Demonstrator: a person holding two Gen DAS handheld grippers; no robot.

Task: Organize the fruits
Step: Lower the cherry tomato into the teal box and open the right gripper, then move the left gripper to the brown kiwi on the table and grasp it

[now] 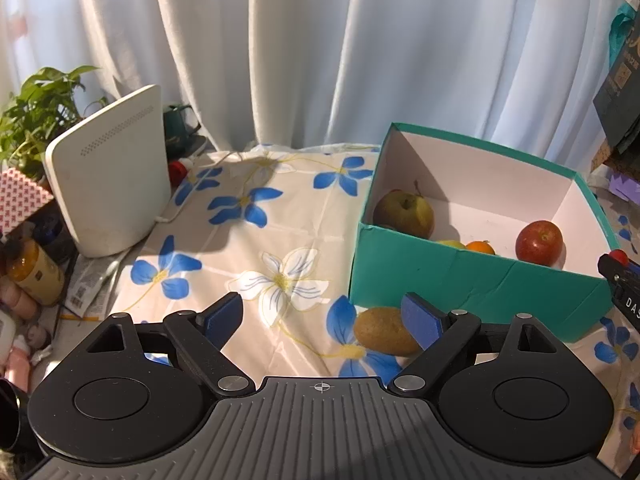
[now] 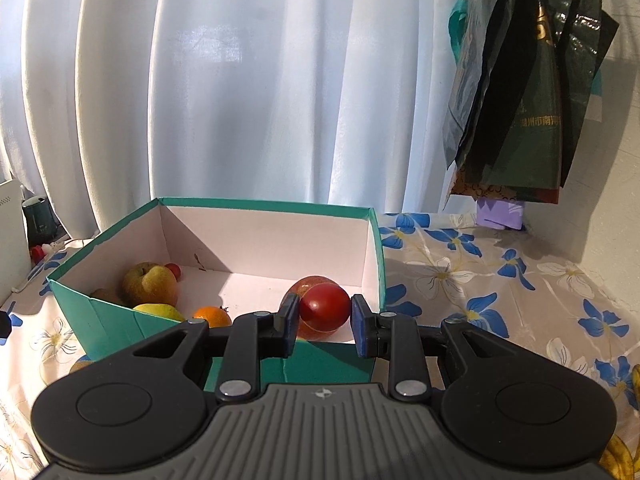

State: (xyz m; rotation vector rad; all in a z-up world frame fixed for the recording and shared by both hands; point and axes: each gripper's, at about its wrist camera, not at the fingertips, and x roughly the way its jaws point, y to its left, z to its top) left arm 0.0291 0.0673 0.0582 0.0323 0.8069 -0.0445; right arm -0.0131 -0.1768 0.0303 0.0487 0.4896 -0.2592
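While the teal box sits open-topped on the flowered tablecloth, the fruit can be counted against it. Inside it, the right wrist view shows one greenish-brown pear near the box's left corner, one small red cherry tomato just behind the pear, one brown kiwi partly hidden beside the pear against the front wall, one yellow-green fruit and one orange close to the front wall, and one red apple toward the box's right side. Outside the box, one more kiwi lies on the cloth just in front of the box's front left corner, its long axis running roughly along the box's front wall, blunt ends to either side. The left gripper hangs over that kiwi with its jaws spread wide; the right-hand pad overlaps the fruit in the view, the other stands well clear, and nothing is clamped. The right gripper is above the box's front wall, closed on one red tomato, which sits between the blue pads in front of the apple, its slightly longer axis running across from pad to pad. A white device stands well left of the box.
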